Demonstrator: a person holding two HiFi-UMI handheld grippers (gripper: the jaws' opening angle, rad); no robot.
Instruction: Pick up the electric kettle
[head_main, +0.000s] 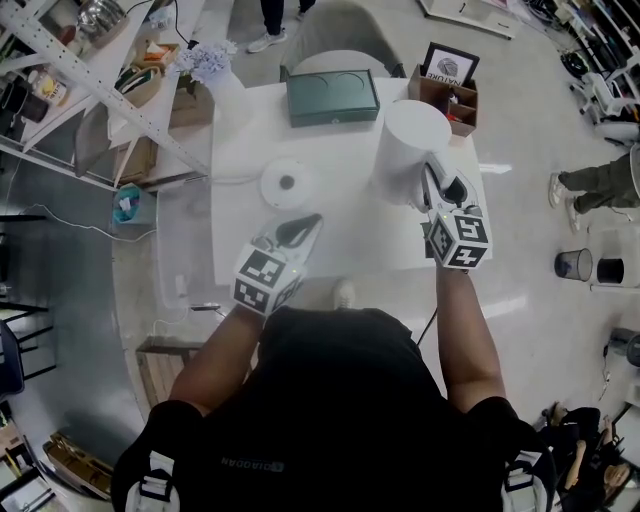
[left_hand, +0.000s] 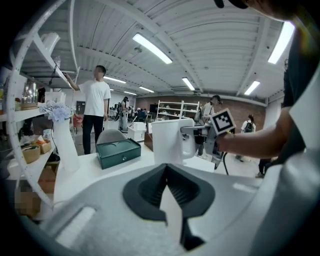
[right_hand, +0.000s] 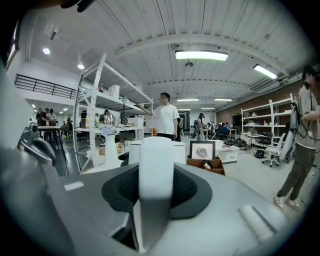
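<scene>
My right gripper (head_main: 437, 185) clamps the handle of the white kettle (head_main: 412, 140) at the far right of the table (head_main: 350, 235), just right of its round base (head_main: 288, 184), a grip for lifting, while my left gripper (head_main: 297, 232) waits near left, closed and empty.

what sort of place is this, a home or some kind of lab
Probably a big open workshop or lab: strip lights on a bare ceiling, tall metal shelving, several people standing about.
</scene>
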